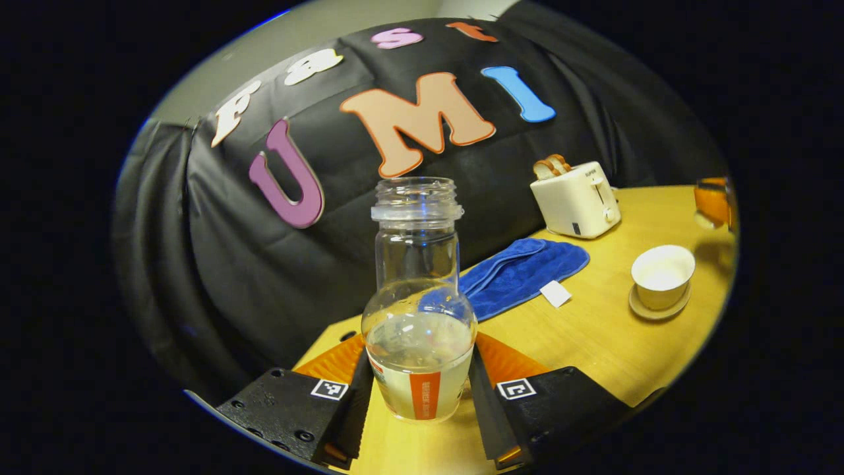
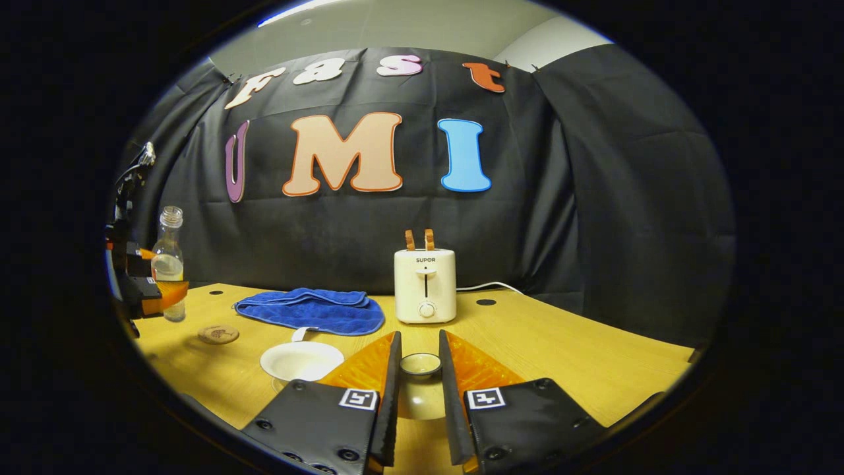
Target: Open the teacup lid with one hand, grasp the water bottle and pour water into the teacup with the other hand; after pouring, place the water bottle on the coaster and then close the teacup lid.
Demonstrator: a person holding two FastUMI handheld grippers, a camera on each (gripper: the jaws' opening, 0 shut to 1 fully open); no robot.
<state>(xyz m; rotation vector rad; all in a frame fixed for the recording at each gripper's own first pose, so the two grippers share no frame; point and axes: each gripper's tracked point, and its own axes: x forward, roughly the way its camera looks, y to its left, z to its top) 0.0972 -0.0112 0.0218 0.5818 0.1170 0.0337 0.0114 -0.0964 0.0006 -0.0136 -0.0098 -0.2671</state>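
- While the tabletop (image 2: 567,356) carried the open teacup (image 2: 301,360), I judged I should tilt slowly over its rim.
- My left tool (image 1: 420,389) clamped the water bottle (image 1: 419,310), upright, well apart from the teacup.
- My right tool (image 2: 420,379) gripped the teacup lid (image 2: 421,363), held level just beside the teacup.
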